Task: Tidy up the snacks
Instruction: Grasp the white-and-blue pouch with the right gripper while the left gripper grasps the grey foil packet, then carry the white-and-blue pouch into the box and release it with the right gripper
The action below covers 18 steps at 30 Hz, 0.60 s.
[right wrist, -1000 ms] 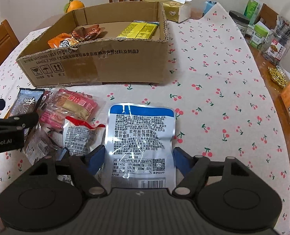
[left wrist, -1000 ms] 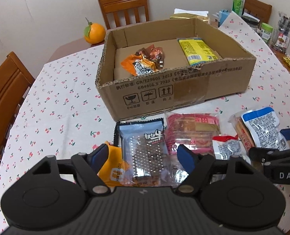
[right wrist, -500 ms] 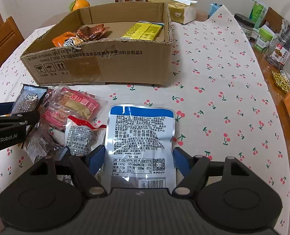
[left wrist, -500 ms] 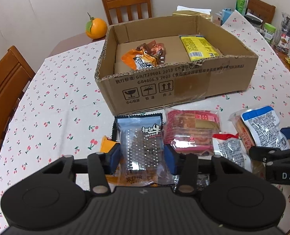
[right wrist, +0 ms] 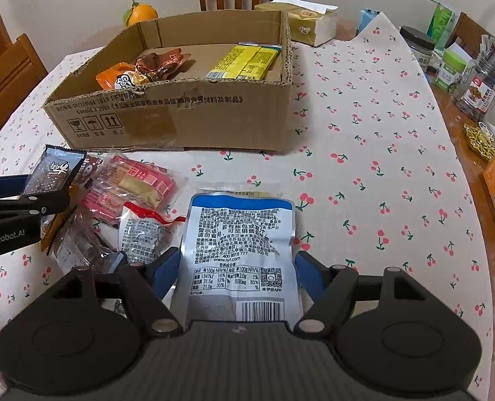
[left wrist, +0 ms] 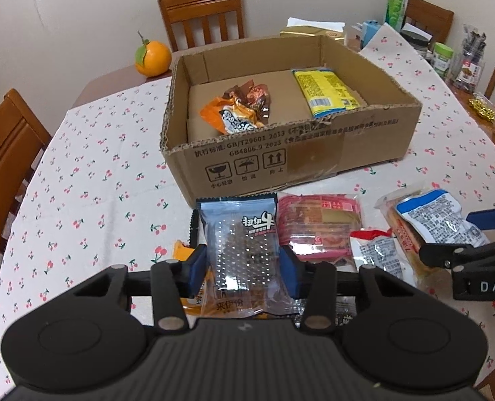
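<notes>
An open cardboard box (left wrist: 280,157) (right wrist: 167,117) stands on the cherry-print tablecloth and holds an orange packet (left wrist: 229,115), a brown packet and a yellow packet (left wrist: 327,92). In front of it lie loose snacks. My left gripper (left wrist: 244,264) is shut on the grey-blue clear snack bag (left wrist: 242,244), which also shows in the right wrist view (right wrist: 55,172). My right gripper (right wrist: 237,267) is shut on the silver-and-blue pouch (right wrist: 239,244) and lifts its front edge. A red biscuit pack (left wrist: 317,224) (right wrist: 130,183) and a small red-topped sachet (right wrist: 143,227) lie between the two.
An orange fruit (left wrist: 152,58) sits beyond the box at the table's far left. A tissue box (right wrist: 309,21) stands behind the box. Jars and packets (right wrist: 464,73) crowd the right edge. Wooden chairs (left wrist: 200,13) surround the table.
My left gripper has closed from wide open onto the grey-blue bag. My right gripper has narrowed onto the silver-and-blue pouch, which now bends upward at its far end.
</notes>
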{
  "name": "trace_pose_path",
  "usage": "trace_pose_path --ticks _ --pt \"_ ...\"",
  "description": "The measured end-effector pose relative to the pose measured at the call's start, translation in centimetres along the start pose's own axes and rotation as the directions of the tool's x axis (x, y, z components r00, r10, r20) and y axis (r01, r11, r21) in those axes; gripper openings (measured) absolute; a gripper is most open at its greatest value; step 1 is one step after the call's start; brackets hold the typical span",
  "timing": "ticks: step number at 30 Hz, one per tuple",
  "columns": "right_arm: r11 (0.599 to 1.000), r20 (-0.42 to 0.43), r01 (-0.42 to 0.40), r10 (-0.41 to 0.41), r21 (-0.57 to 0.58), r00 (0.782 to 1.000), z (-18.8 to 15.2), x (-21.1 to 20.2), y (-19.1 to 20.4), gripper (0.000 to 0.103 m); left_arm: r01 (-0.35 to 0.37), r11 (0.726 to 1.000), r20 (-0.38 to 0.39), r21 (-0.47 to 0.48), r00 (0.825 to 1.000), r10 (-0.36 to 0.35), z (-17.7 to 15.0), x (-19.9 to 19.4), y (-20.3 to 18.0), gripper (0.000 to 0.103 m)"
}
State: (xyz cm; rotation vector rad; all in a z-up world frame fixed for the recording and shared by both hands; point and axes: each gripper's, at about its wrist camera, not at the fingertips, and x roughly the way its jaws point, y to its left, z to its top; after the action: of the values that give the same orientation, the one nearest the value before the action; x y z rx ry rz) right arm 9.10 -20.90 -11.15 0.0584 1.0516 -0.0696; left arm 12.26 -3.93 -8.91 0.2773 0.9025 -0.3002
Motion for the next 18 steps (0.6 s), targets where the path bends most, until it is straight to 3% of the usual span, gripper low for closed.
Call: trace_pose_path --ticks 9,12,18 --pt "1.000 -0.038 -0.020 0.020 0.006 0.999 -0.3 0.6 -0.4 0.080 0.038 0.999 0.000 0.032 0.999 -0.038 -0.2 -0.8 0.0 0.045" --pt "1.000 -0.033 -0.012 0.013 0.013 0.999 -0.4 0.9 -0.6 0.089 0.044 0.998 0.003 0.033 0.999 -0.044 -0.3 -1.0 0.0 0.045" --pt "0.999 -0.022 -0.026 0.027 0.023 0.999 0.0 1.3 -0.9 0.089 0.059 0.998 -0.003 0.033 0.998 -0.059 -0.2 -1.0 0.1 0.045"
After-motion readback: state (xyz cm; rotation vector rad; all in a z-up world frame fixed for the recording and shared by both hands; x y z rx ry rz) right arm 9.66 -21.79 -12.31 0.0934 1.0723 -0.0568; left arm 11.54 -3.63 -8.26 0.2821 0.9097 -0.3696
